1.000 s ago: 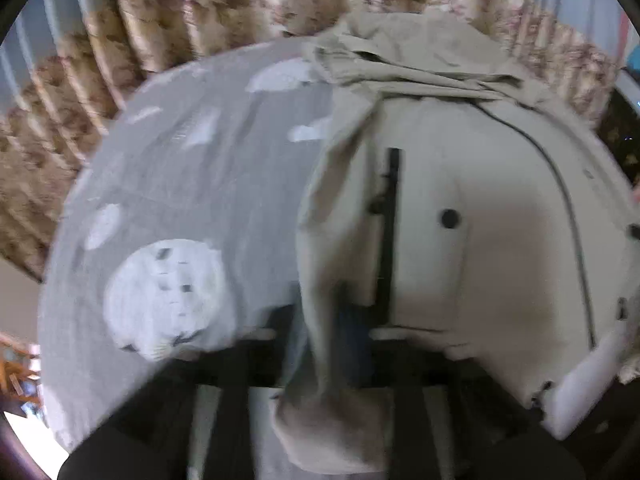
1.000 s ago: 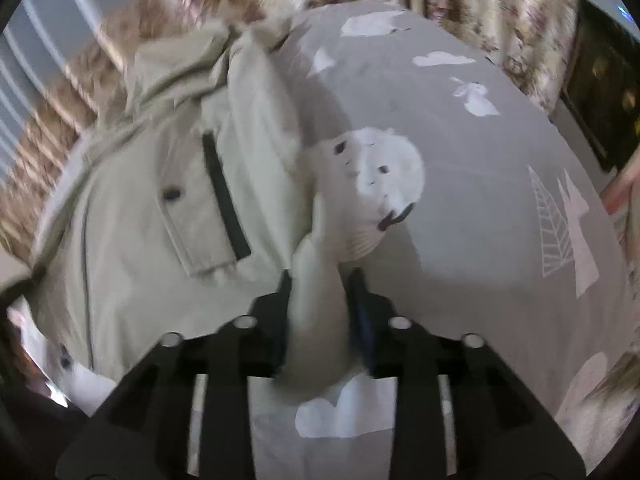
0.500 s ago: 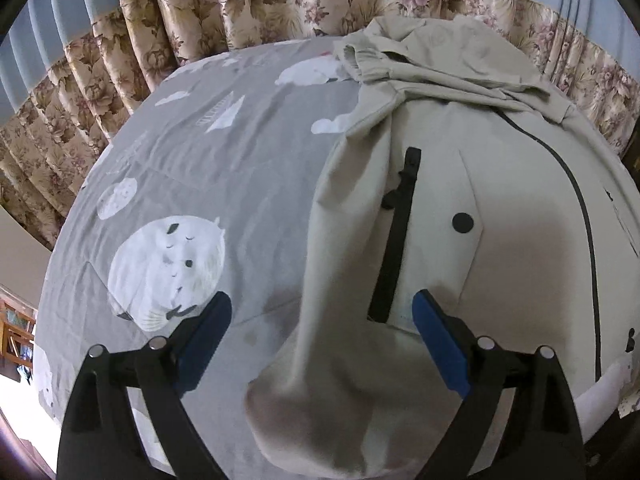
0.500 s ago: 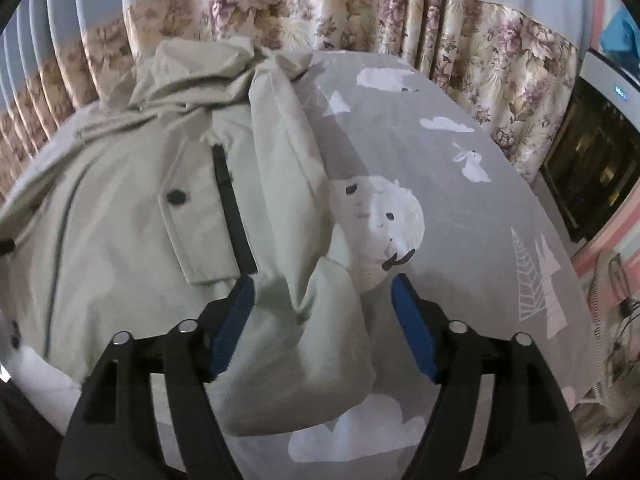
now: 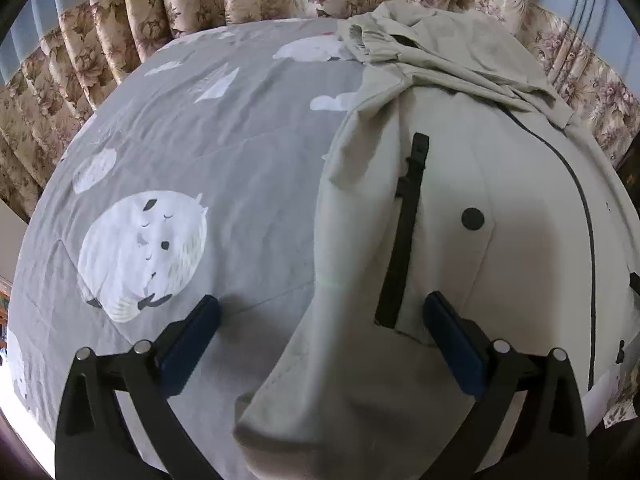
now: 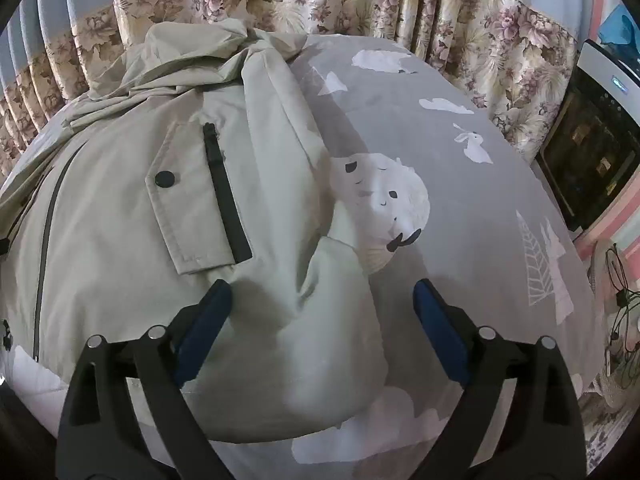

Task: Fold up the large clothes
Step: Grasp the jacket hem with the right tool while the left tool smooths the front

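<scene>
A large beige jacket (image 5: 460,208) with black zips and snap buttons lies spread on the grey bed sheet (image 5: 224,168). Its left sleeve (image 5: 340,340) lies along the jacket's side, cuff toward me. My left gripper (image 5: 322,320) is open and empty, its blue pads either side of that sleeve. In the right wrist view the jacket (image 6: 132,208) fills the left half, and its right sleeve (image 6: 332,320) lies down its edge. My right gripper (image 6: 322,308) is open and empty, hovering astride the sleeve's cuff end.
The grey sheet (image 6: 480,184) carries white animal and tree prints. Floral curtains (image 6: 460,40) hang behind the bed. A dark appliance (image 6: 592,152) stands to the right of the bed, with cables and a basket (image 6: 616,344) on the floor.
Both grippers were shut on the sleeves a second ago. They have opened, let the sleeves drop beside the jacket, and drawn back and up a little.
</scene>
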